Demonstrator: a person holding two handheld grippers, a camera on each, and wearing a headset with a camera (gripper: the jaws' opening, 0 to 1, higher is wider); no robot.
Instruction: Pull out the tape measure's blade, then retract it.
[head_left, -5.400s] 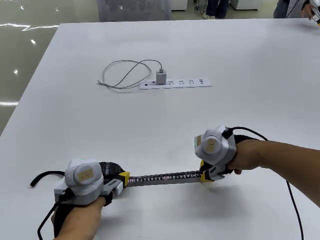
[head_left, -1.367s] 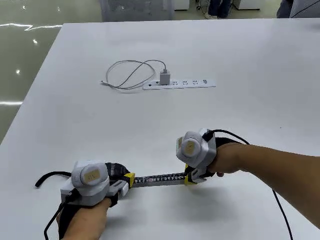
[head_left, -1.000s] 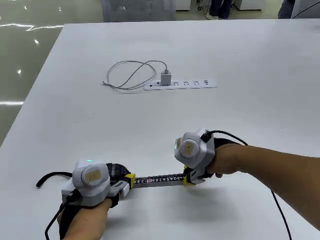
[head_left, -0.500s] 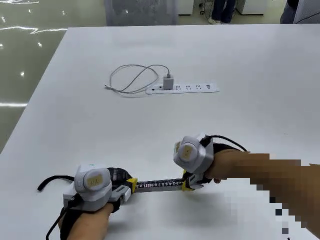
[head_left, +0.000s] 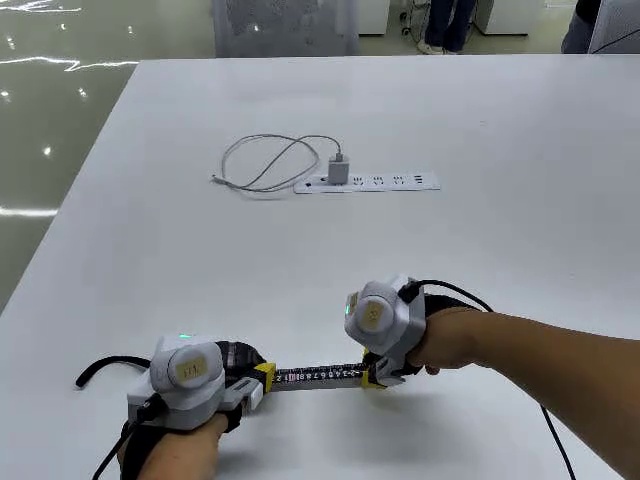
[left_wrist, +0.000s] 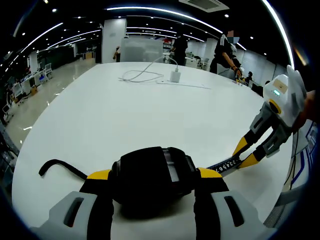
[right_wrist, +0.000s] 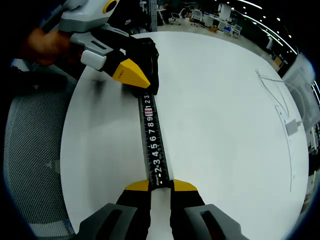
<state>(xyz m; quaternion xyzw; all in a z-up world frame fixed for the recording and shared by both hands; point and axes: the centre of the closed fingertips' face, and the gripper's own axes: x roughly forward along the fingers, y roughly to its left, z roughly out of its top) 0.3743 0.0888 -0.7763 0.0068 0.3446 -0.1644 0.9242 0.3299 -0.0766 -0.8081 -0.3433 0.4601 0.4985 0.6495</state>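
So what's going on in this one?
A person with a gripper in each hand is working a tape measure on a white table. The left gripper clamps its black body, and the right gripper pinches the end of the blade. A short stretch of blade lies flat between them, shorter than a few seconds ago, so it is going back in. A power strip with a charger cable lies farther back.

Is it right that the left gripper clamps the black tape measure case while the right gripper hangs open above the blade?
No: the right gripper view shows the right gripper shut on the numbered blade; the left gripper clamps the black tape measure case.
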